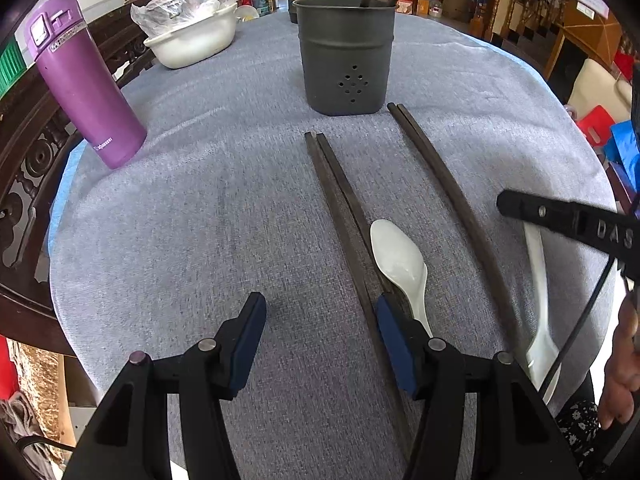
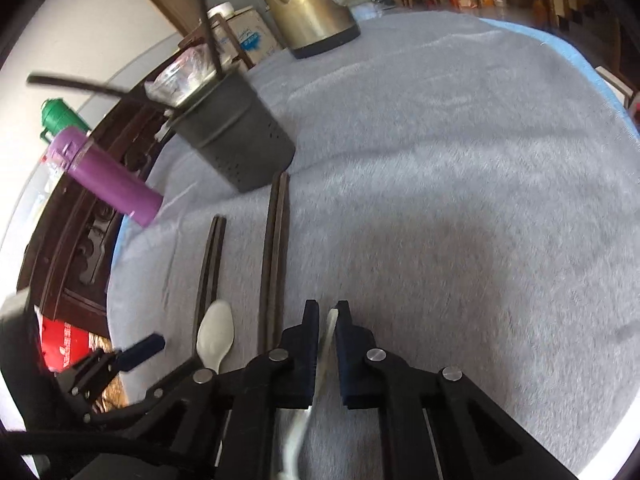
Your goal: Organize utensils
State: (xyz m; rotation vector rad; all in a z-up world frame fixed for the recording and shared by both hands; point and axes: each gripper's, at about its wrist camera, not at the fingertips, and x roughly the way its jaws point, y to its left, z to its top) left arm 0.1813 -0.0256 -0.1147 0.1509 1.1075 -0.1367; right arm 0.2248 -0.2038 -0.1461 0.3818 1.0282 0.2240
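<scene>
Left tool (image 1: 320, 322) low over the grey-clothed tabletop (image 1: 200, 220), fingers spread wide apart, nothing between them. Right-hand pad (image 1: 390, 330) just above the near end of the left pair of chopsticks (image 1: 340, 216), beside the handle of a white spoon (image 1: 400, 260); contact not clear.

Right tool (image 2: 327, 320) clamped on the handle of a second white spoon (image 2: 331, 322), fingers nearly together with the thin white handle running between them and out toward the camera. Bowl end of that spoon blurred at the bottom edge of the right wrist view. In the left wrist view the same spoon (image 1: 538, 280) lies along the right edge of the cloth, partly under the black finger.

Two pairs of dark chopsticks flat on the cloth, roughly parallel, well apart; right pair (image 1: 448, 184) with far tips just beside the base of the utensil holder (image 1: 346, 56). First spoon between the pairs, bowl up, touching the left pair.

Holder grey, perforated, upright mid-tabletop, with dark sticks already standing inside. Purple bottle (image 1: 82, 84) upright at left edge. White basin (image 1: 196, 40) with plastic bag behind it. Brass-coloured kettle (image 2: 308, 4) behind the holder.
</scene>
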